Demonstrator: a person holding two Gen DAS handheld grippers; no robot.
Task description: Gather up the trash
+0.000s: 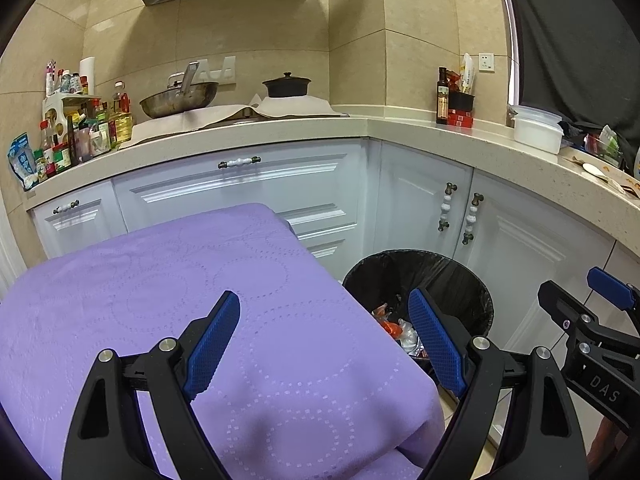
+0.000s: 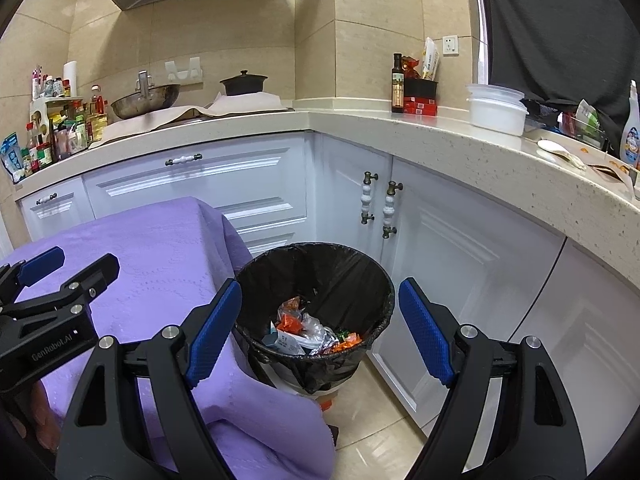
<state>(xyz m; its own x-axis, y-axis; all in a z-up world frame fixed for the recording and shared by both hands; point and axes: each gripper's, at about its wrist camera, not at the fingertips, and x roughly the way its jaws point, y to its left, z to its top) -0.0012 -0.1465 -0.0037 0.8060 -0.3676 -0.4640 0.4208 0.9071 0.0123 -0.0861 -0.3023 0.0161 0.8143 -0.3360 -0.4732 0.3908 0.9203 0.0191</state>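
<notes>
Trash bin (image 2: 316, 300) stands upright on the floor, mouth facing up, round w/ no clear long axis; black liner (image 2: 352, 268) folded over its rim. It sits just off the table's (image 1: 140, 280) right edge, near the far right corner, and close to the white cabinet doors (image 2: 440, 240) under the kitchen counter (image 2: 460, 148). Inside the bin, at the bottom: mixed trash (image 2: 308, 330) — orange wrappers, clear crinkled plastic, a whitish-blue packet, bit of green; pieces lie jumbled, no single direction to read. Table is covered w/ a purple cloth (image 1: 200, 300) that hangs over the near and right edges. Left gripper (image 1: 324, 340) hovers above the table's right edge, fingers wide apart, nothing between them; left pad over the cloth, right pad over the bin's rim in that view. Right gripper (image 2: 320, 328) hangs above the bin, angled down toward its mouth, fingers also wide apart and holding nothing; the bin shows framed between its pads. The two grippers sit side by side, near each other, not touching. On the counter: a wok (image 2: 146, 100), a black pot (image 2: 244, 82), a dark bottle (image 2: 397, 84), white tubs (image 2: 496, 108).
</notes>
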